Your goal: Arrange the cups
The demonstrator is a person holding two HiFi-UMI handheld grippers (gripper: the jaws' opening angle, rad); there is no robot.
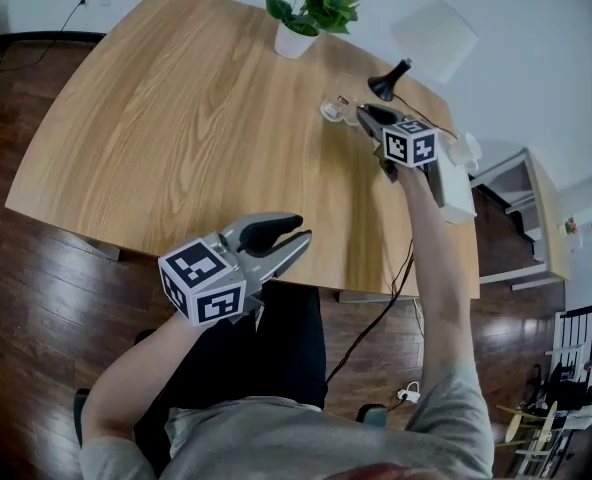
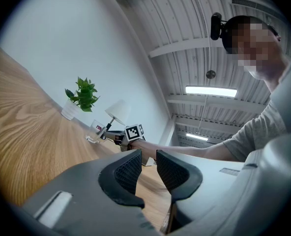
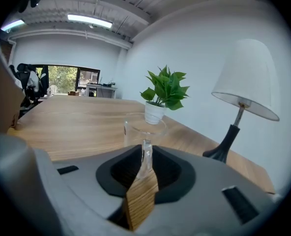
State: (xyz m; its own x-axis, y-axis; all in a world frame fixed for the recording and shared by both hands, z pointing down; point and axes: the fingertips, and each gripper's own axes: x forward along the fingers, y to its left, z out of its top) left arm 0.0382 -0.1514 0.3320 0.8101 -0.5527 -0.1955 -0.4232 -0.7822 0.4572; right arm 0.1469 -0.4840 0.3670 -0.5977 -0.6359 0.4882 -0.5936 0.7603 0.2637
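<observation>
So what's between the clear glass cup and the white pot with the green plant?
Nothing: only bare wooden table lies between the clear glass cup and the white plant pot, as the right gripper view shows.

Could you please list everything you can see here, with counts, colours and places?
table: one, light wood, middle of the scene
potted plant: one, green in a white pot, table's far edge
lamp: one, white shade, black base, right of the plant
glass cup: one, clear, near the lamp
cable: one, black, hanging below the table's near edge
floor: dark wood, around the table
left gripper: grey, open, empty, at the near edge
right gripper: grey, shut on the glass cup's wall
</observation>
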